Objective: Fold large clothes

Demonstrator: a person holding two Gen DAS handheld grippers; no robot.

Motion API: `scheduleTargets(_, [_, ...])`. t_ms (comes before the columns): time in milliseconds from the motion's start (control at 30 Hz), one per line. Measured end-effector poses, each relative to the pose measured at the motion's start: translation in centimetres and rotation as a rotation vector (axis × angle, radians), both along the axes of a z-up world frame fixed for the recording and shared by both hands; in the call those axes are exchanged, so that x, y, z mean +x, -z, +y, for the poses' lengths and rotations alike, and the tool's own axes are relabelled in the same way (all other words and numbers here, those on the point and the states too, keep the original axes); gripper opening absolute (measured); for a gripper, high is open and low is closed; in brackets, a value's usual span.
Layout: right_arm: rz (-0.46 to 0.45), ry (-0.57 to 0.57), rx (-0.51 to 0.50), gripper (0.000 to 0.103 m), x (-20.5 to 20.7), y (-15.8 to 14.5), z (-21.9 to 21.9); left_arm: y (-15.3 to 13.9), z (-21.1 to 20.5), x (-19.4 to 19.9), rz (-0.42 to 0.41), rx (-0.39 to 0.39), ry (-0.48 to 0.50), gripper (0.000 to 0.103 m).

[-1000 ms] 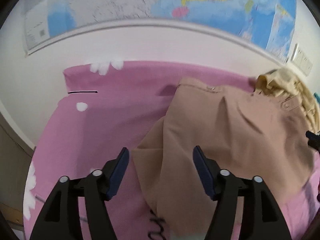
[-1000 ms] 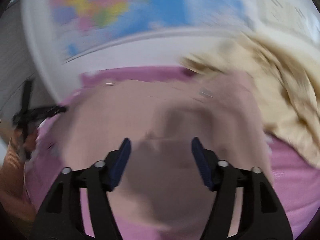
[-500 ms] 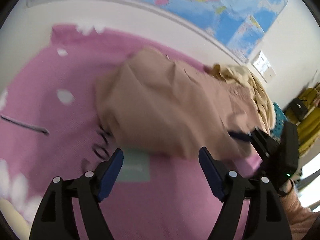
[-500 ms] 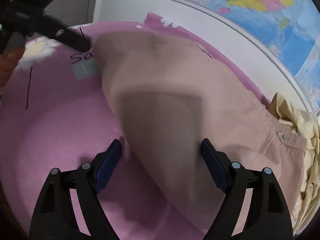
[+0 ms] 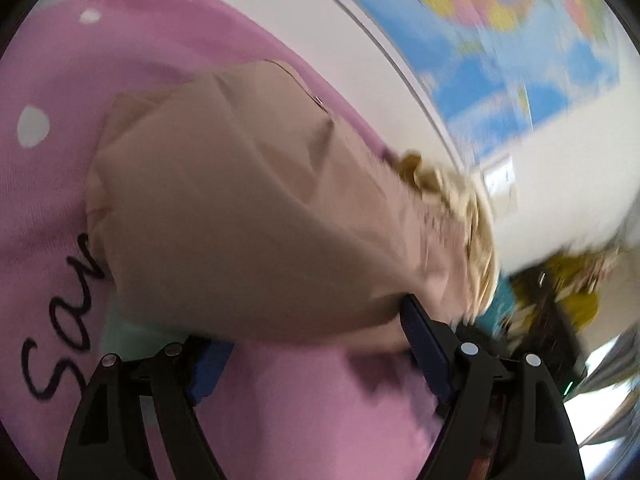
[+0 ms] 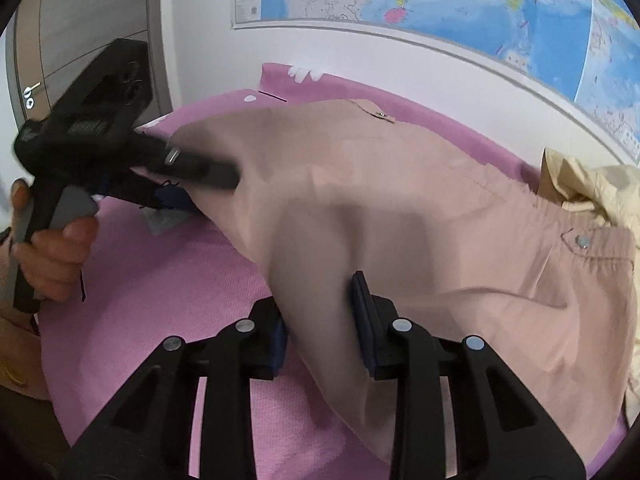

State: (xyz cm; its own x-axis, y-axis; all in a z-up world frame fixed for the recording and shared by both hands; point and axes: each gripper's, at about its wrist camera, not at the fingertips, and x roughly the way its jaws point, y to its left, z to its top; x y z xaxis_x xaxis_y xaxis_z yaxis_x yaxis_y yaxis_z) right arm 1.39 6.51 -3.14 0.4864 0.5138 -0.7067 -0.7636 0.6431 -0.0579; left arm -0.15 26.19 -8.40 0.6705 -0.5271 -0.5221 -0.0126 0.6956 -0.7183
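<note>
Hidden bits: left wrist view is pretty smeared; the tan garment [image 5: 248, 216] covers the left gripper [image 5: 316, 344] fingertips.
Left gripper: jaws spread wide and just been opening, fabric edge draped over them, no pinch.
Right gripper [image 6: 320, 320]: jaws just closed in, clamped on a fold of the garment.
Garment spot: bunched on the pink sheet [image 6: 160, 288], touching a cream garment [image 6: 592, 184].
</note>
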Motion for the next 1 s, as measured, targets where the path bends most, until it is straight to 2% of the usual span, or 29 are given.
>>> scheduleTargets(67, [0.011,0.000,0.008,0.030,0.0,-0.1,0.0,0.0,0.5,0.6,-0.006,-0.034,-0.016,0.077])
scheduleTargets(200, [0.071,0.020,0.058,0.034,0.4,-0.1,-0.6,-0.1,0.6,2.2,0.006,-0.031,-0.021,0.078])
scheduleTargets(300, [0.130,0.034,0.106,0.042,0.4,-0.3,-1.4,0.0,0.4,3.4,0.012,-0.046,-0.011,0.078])
scheduleTargets(400, [0.230,0.025,0.226,0.054,-0.5,-1.2,-3.6,0.2,-0.2,4.4,0.058,0.044,-0.007,0.061])
scheduleTargets(433, [0.285,0.015,0.287,0.063,-1.0,-1.5,-5.1,0.1,-0.7,4.6,0.065,0.114,-0.001,0.051])
scheduleTargets(467, [0.313,0.014,0.316,0.075,-1.2,-1.6,-5.9,-0.1,-0.8,4.5,0.063,0.150,0.002,0.044])
scheduleTargets(533, [0.398,0.026,0.400,0.083,-1.9,-1.5,-8.8,-0.3,-1.3,4.6,0.068,0.219,0.016,0.037])
scheduleTargets(600, [0.463,0.092,0.445,0.083,-2.5,-0.7,-12.2,-0.6,-1.9,4.5,0.061,0.285,0.032,0.034])
scheduleTargets(700, [0.568,0.233,0.563,0.085,-2.7,1.1,-16.7,-0.6,-2.0,4.5,0.060,0.293,0.036,0.033])
scheduleTargets(767, [0.605,0.314,0.622,0.085,-2.7,2.0,-18.4,-0.5,-1.8,4.5,0.064,0.285,0.038,0.033])
scheduleTargets(900, [0.571,0.465,0.659,0.082,-1.6,2.7,-19.5,-0.5,-1.6,4.7,0.084,0.273,0.041,0.034])
scheduleTargets(1000, [0.498,0.582,0.619,0.082,-0.4,2.6,-18.8,-0.4,-1.7,4.8,0.093,0.276,0.042,0.035])
